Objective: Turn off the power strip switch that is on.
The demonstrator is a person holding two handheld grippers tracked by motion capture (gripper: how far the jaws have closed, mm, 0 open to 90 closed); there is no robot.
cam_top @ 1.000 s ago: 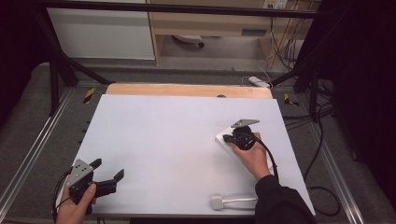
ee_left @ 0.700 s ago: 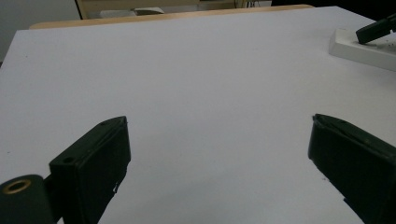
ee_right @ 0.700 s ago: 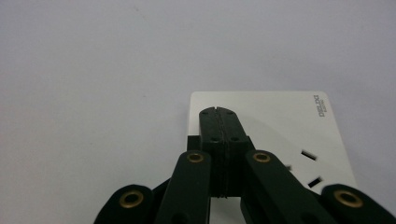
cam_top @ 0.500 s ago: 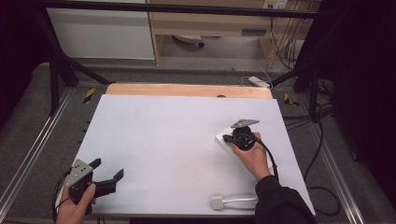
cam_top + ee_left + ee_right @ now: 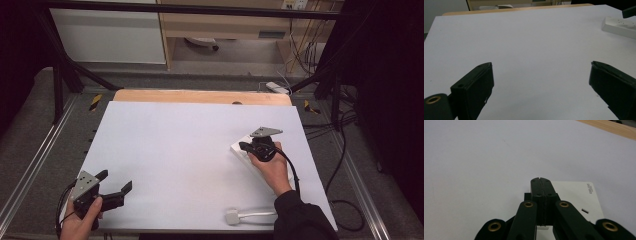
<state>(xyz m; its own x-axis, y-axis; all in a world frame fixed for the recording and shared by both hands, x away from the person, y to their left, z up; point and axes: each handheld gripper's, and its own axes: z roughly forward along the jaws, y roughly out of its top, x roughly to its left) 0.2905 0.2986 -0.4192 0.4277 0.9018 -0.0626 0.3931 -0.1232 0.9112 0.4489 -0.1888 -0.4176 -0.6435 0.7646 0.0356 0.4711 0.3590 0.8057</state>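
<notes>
- White power strip [image 5: 245,150] lies on the right side of the white table [image 5: 175,145], and the right gripper [image 5: 244,146] sits directly over it.
- From the right gripper view, the jaws are pressed flat together with nothing between them, their tips above the strip [image 5: 576,195] near its end.
- Left gripper [image 5: 116,183] hangs low at the near left corner, jaws spread wide and empty, well apart from the strip [image 5: 619,26].
- Near the front edge lies a white plug [image 5: 233,217] with its cable.
</notes>
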